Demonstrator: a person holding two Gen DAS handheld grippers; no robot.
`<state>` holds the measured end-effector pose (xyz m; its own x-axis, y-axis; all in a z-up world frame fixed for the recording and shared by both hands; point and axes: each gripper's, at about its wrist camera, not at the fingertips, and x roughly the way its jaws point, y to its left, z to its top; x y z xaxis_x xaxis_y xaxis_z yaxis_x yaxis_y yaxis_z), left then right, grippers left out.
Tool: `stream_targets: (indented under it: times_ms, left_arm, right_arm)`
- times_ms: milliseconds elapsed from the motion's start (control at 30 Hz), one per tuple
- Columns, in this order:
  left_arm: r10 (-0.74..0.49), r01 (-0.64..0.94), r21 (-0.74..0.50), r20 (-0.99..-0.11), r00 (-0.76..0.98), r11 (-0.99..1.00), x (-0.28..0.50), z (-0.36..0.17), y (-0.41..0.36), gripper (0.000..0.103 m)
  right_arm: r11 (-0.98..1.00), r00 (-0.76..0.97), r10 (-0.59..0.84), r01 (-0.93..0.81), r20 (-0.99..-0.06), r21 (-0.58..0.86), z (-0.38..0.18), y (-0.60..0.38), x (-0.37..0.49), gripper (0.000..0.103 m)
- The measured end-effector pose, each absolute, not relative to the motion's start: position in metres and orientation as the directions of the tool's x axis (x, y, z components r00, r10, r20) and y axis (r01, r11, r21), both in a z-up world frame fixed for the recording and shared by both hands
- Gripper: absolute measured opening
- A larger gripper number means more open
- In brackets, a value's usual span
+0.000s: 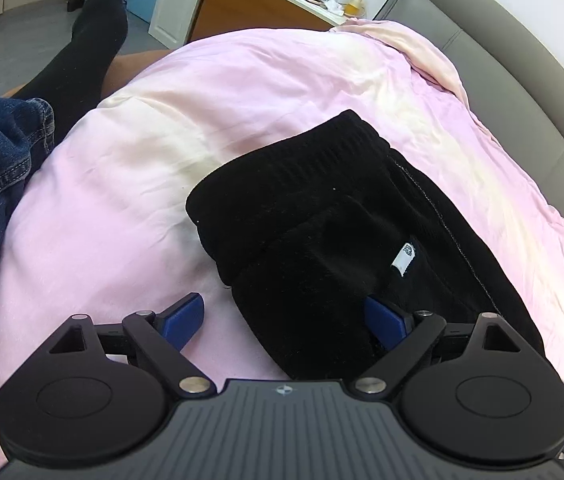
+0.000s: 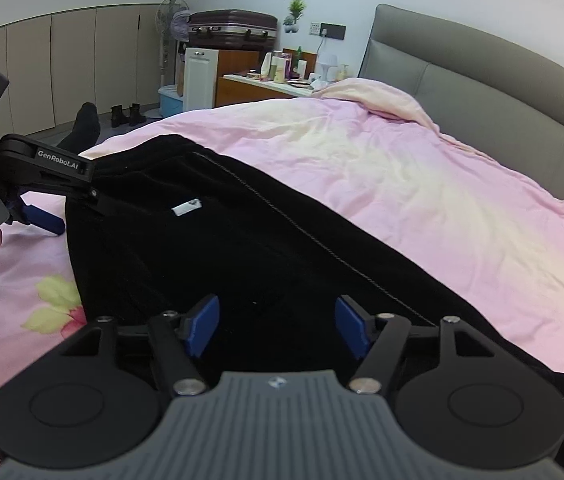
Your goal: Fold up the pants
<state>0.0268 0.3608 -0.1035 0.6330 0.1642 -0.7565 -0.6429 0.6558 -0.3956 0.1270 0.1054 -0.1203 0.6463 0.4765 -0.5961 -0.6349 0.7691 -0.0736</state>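
My right gripper (image 2: 277, 330) hangs open over the black pants (image 2: 209, 256), which lie folded on the pink duvet (image 2: 422, 184). My left gripper (image 1: 284, 318) gapes too — one pad at the hem. Beyond: headboard (image 2: 482, 92), cluttered table (image 2: 265, 82).

A pink duvet (image 2: 382, 184) is lying spread over the bed, with a grey padded headboard (image 2: 462, 80) standing along its far right side. A purple suitcase (image 2: 233, 29) is sitting on a cabinet at the far wall, a standing fan (image 2: 171, 16) just left of it. Bottles (image 2: 279, 68) are crowding a wooden dresser top (image 2: 241, 84). Black boots (image 2: 126, 115) are standing on the floor.
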Motion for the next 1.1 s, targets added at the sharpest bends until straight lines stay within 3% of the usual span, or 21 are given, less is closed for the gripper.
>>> stream_targets:
  times_ms: [433,533,600,767,800,833,900,933,1033,1100]
  left_arm:
    - [0.097,-0.644,-0.541,-0.721,0.687,0.541,0.026,-0.120,0.372,0.103]
    - [0.085,-0.653,-0.567,-0.719,0.690,0.502,0.038,-0.128,0.383,0.103]
    - [0.092,-0.653,-0.587,-0.706,0.702,0.479,0.041,-0.133,0.387,0.103]
    - [0.078,-0.620,-0.605,-0.682,0.727,0.500,0.053,-0.136,0.389,0.103]
    - [0.085,-0.619,-0.603,-0.678,0.730,0.504,0.054,-0.137,0.388,0.092]
    - [0.099,-0.626,-0.593,-0.681,0.726,0.506,0.053,-0.137,0.388,0.068]
    - [0.125,-0.618,-0.586,-0.665,0.736,0.524,0.049,-0.135,0.385,0.052]
    - [0.139,-0.610,-0.576,-0.655,0.742,0.545,0.047,-0.131,0.381,0.046]
    - [0.200,-0.575,-0.496,-0.619,0.760,0.651,0.046,-0.108,0.361,0.041]
    - [0.231,-0.552,-0.443,-0.593,0.772,0.706,0.047,-0.093,0.346,0.041]
  right_arm:
    - [0.708,0.546,0.567,-0.706,-0.617,0.026,-0.130,0.161,0.137,0.061]
    - [0.687,0.512,0.578,-0.725,-0.636,0.040,-0.137,0.178,0.139,0.044]
    - [0.677,0.485,0.578,-0.734,-0.656,0.052,-0.141,0.189,0.141,0.025]
    - [0.674,0.421,0.557,-0.733,-0.716,0.093,-0.167,0.205,0.149,0.023]
    - [0.672,0.409,0.550,-0.735,-0.728,0.095,-0.175,0.208,0.150,0.023]
    - [0.670,0.410,0.547,-0.737,-0.730,0.088,-0.180,0.209,0.150,0.023]
    - [0.671,0.413,0.549,-0.736,-0.727,0.088,-0.183,0.209,0.150,0.023]
    - [0.671,0.415,0.553,-0.736,-0.723,0.091,-0.180,0.208,0.149,0.023]
    - [0.670,0.430,0.580,-0.735,-0.692,0.106,-0.171,0.198,0.144,0.023]
    - [0.693,0.448,0.590,-0.708,-0.672,0.137,-0.166,0.183,0.141,0.034]
